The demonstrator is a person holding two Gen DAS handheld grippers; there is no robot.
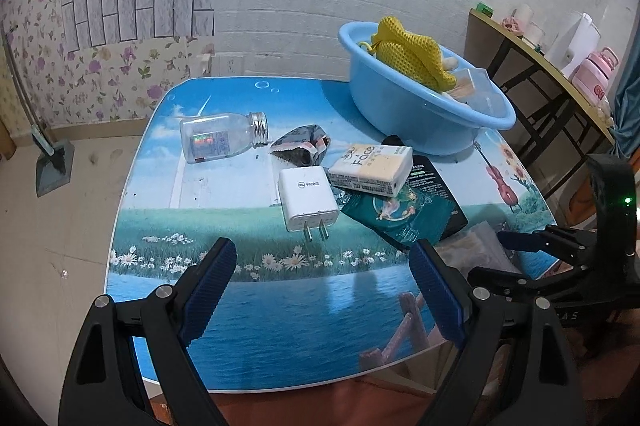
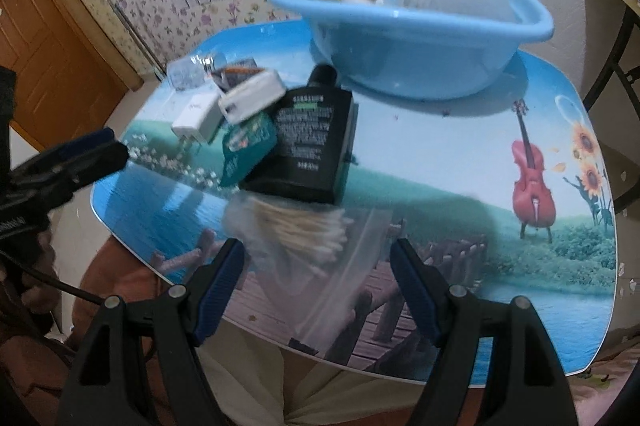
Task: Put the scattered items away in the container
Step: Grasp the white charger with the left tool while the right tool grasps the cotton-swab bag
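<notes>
Right wrist view: right claw [image 2: 316,286] wide open, empty, hovering over bag of cotton swabs [image 2: 304,230] at desk [image 2: 440,166] near edge. Left claw [image 1: 324,286] open, empty. Blue basin [image 2: 412,38] partly filled. Likely next: lower, pinch bag, carry to basin.

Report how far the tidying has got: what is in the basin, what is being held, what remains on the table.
Done: the blue basin already holds a yellow mesh item and a few other things. In hand: nothing; the left gripper and right gripper are both open and empty. Left: bottle, foil packet, white charger, tissue pack, teal packet, black box, cotton swab bag.
</notes>
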